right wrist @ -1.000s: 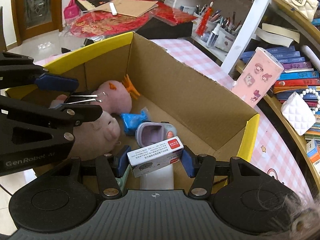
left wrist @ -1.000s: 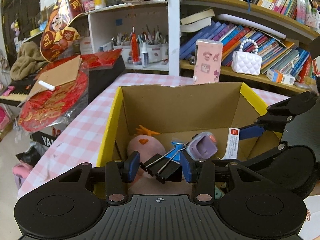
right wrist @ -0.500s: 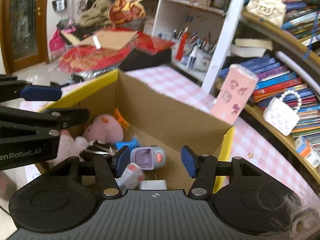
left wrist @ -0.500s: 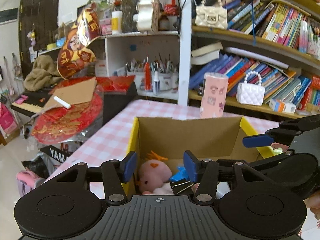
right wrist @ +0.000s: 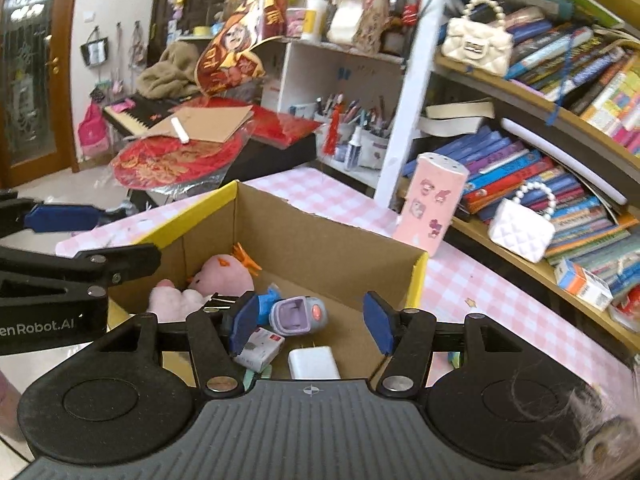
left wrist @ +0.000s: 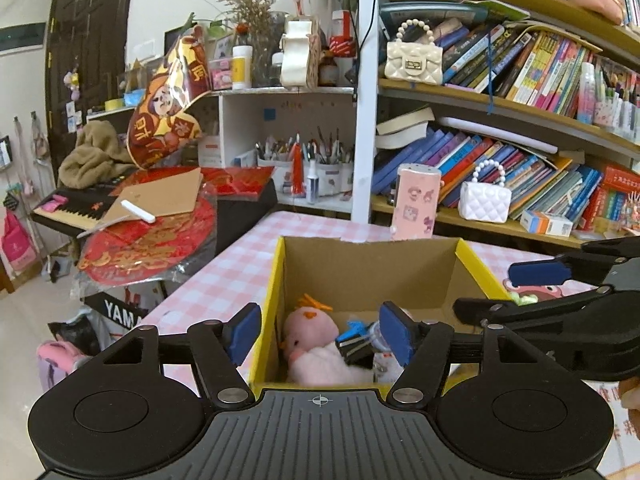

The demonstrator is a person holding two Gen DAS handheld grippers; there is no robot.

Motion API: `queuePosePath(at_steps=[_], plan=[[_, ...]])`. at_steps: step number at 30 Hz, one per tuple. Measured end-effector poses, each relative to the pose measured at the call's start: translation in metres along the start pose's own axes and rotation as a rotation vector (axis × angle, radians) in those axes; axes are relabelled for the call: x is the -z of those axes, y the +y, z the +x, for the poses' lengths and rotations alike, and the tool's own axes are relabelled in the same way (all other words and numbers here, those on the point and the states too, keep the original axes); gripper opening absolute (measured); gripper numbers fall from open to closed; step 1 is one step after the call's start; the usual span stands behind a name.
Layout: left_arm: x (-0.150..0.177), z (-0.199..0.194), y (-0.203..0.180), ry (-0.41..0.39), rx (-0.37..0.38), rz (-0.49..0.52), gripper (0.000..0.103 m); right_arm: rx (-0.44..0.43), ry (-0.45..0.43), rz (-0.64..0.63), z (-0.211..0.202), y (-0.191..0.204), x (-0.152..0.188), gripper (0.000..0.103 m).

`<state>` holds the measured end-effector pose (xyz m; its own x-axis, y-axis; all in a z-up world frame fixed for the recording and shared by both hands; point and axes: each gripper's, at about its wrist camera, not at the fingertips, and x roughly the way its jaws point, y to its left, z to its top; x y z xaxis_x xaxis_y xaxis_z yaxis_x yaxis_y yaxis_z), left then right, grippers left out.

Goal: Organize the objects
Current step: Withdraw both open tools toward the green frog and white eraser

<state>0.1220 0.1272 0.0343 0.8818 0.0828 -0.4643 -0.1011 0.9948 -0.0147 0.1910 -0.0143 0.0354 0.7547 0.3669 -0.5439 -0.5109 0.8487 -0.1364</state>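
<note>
Cardboard box point(right wrist: 320, 256) with yellow rim sits on the pink-check tabletop point(right wrist: 472, 280), directly ahead of and below both claws. It's the collection bin, and everything loose looks to be going in there.

Contents, seen past the right claw point(right wrist: 310, 322):
- pink plush toy point(right wrist: 224, 276), far-left corner, leaning on the wall
- black binder clip point(left wrist: 354, 346), lying on the plush
- purple gadget point(right wrist: 298, 314), mid-floor, just ahead of the claw gap
- small white-and-red carton point(right wrist: 260, 346), under the claw's left finger
- white charger point(right wrist: 312, 362), nearest, prongs pointing away

Left claw point(left wrist: 320, 334): fingers apart, nothing between them. It hangs over the near wall of the box, left finger outside the yellow rim, right finger over the interior. Binder clip lies just inboard of the right finger, not touching it as far as I can tell.

Right claw: fingers apart, also empty, above the near-right part of the box. Carton sits lower than the pads, not gripped.

Judgement: both drops look done and the claws are clear of the box walls, so retracting shouldn't snag anything.

Outward: pink patterned case point(right wrist: 434, 204) stands upright on the tabletop beyond the far wall. It's the nearest candidate still outside the box; can't tell if it belongs to the task. Bookshelf point(right wrist: 560, 128) beyond that, right of both claws.
</note>
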Motion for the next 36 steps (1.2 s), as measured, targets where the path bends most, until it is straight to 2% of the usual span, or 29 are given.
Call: queuePosePath(at_steps=[16,36], plan=[[0.035,-0.051,0.007,0.034,0.003,0.026,0.067,0.022,0.043,0.085,-0.059,0.024,0.050,0.056],[0.071,-0.085,0.003,0.096,0.043,0.101,0.068,0.066,0.115,0.212,-0.103,0.048,0.100,0.056]])
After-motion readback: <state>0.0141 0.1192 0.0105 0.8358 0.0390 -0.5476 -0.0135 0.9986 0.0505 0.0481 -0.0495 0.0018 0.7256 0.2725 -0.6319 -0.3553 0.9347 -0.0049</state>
